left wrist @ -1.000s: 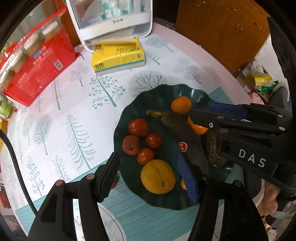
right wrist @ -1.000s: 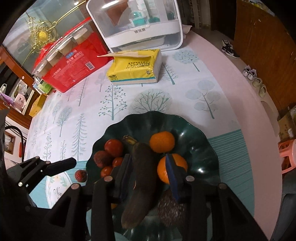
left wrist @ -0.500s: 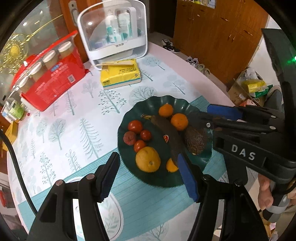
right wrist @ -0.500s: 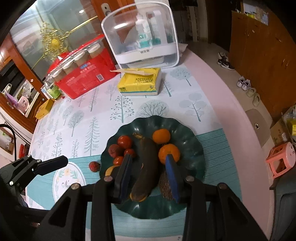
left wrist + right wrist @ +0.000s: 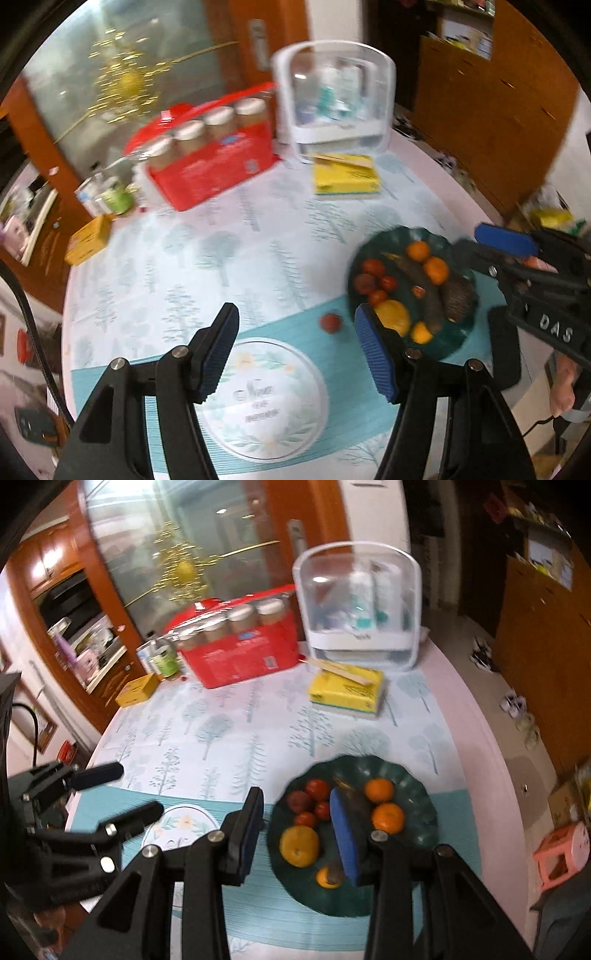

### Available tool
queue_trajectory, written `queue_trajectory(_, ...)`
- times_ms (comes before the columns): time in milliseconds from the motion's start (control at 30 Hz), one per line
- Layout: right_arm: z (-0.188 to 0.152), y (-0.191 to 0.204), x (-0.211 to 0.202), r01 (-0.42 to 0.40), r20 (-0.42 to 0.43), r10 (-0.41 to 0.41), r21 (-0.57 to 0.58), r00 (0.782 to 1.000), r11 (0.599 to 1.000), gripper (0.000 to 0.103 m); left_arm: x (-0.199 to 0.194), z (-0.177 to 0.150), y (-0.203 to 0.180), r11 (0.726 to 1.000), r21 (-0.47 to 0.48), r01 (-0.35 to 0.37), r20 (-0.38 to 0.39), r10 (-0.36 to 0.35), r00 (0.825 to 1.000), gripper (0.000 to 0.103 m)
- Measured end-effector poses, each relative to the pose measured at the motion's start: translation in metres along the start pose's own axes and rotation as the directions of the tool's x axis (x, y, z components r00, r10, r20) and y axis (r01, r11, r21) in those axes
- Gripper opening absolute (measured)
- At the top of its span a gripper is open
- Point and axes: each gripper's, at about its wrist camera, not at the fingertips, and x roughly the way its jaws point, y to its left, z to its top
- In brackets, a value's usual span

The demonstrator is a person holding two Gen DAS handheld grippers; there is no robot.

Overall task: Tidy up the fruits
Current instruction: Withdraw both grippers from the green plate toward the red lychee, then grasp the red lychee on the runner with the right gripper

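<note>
Both fisheye views are motion-blurred and dim, edges bent and vignetted, ceiling glare on the glass door (image 5: 177,554)

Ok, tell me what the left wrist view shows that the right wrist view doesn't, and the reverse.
Only the left wrist view shows the small red fruit lying loose on the teal mat beside the plate, and the spiky brown fruit on the plate. Only the right wrist view shows the pink stool on the floor. Both show the dark green plate of fruit, the yellow tissue pack, and both grippers, left gripper and right gripper, open and empty.
</note>
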Motion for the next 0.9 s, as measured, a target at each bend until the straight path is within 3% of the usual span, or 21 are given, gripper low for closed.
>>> queue_trajectory(133, 0.008, 0.031, 0.014, -0.020, -0.006, 0.020, -0.086, 1.000, 0.996, 0.038, 0.000, -0.003, 0.033, 0.996, -0.065, -0.054, 0.031, 0.056, 0.998, 0.074)
queue_trajectory(300, 0.006, 0.064, 0.051, -0.050, -0.051, 0.040, -0.195, 0.998, 0.980, 0.038, 0.023, -0.013, 0.064, 0.988, -0.132, -0.075, 0.011, 0.077, 0.997, 0.074)
queue_trajectory(500, -0.013, 0.080, 0.102, -0.098, -0.148, 0.058, -0.277, 0.987, 0.956, 0.038, 0.066, -0.036, 0.082, 0.983, -0.181, -0.045, -0.046, 0.037, 0.998, 0.074)
queue_trajectory(733, -0.041, 0.079, 0.156, -0.115, -0.306, 0.011, -0.324, 0.952, 0.939, 0.038, 0.124, -0.067, 0.093, 0.972, -0.234, -0.012, -0.116, -0.015, 0.993, 0.074)
queue_trajectory(900, -0.053, 0.084, 0.179, -0.104, -0.356, -0.038, -0.373, 0.934, 0.922, 0.038, 0.156, -0.084, 0.093, 0.965, -0.261, 0.019, -0.162, -0.063, 0.985, 0.074)
